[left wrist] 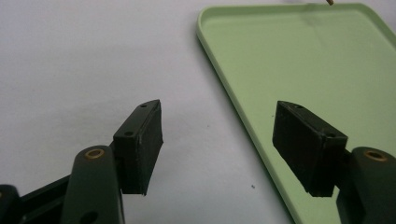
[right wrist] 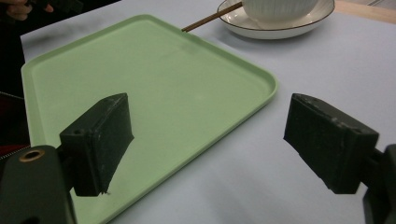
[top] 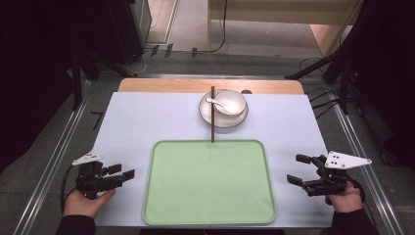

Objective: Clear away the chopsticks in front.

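**Both grippers open beside the empty green tray**

From my seat, the left gripper sits at about eight o'clock on the table, jaws spread wide with nothing between them — its own view shows bare white mat under the gap. The right gripper mirrors it at four o'clock, jaws likewise apart and holding nothing. Both point inward at the green tray, which lies between them at six o'clock. I see the tray's near rim just past the left gripper's right jaw. Farther off at twelve o'clock, the chopsticks rest with one end touching the tray's far rim, the other lying across the plate. On that plate stands the bowl with a white spoon inside.
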Action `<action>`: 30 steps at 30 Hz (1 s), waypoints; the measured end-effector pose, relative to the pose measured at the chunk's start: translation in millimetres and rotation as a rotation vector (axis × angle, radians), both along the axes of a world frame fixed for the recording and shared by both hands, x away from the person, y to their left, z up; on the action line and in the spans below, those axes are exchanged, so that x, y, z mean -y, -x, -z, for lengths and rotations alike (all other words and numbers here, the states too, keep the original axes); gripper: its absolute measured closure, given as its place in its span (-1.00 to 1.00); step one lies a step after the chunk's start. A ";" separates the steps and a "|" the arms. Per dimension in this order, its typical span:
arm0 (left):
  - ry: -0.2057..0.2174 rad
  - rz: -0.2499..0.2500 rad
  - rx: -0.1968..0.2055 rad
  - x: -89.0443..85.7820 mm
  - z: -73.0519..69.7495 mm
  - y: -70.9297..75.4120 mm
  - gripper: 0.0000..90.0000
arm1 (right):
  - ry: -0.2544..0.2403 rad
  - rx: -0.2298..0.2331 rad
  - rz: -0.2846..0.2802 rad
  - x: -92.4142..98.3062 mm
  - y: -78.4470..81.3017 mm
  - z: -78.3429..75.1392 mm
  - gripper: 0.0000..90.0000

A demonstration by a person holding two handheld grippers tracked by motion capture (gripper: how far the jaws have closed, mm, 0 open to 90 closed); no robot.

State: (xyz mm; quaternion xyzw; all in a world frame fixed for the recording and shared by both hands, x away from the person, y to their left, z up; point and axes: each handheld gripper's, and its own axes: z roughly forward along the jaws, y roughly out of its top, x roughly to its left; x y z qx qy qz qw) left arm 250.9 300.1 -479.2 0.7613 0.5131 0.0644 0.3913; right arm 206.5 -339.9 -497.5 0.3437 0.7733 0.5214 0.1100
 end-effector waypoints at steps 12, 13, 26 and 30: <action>-0.012 -0.016 -0.016 9.6 -7.9 -8.2 -0.30 | 0.010 -0.004 -0.004 -2.7 -1.5 0.7 -0.65; -0.012 -0.016 -0.016 9.6 -7.9 -8.2 -0.30 | 0.008 -0.006 -0.005 -2.9 -1.6 0.7 -0.65; -0.044 0.014 -0.044 27.6 -11.9 -24.1 -0.32 | 0.015 -0.012 -0.016 -4.6 -4.5 1.6 -0.65; -0.046 0.029 -0.045 35.8 -15.7 -30.0 -0.32 | 0.011 -0.015 -0.012 -4.0 -3.8 1.2 -0.65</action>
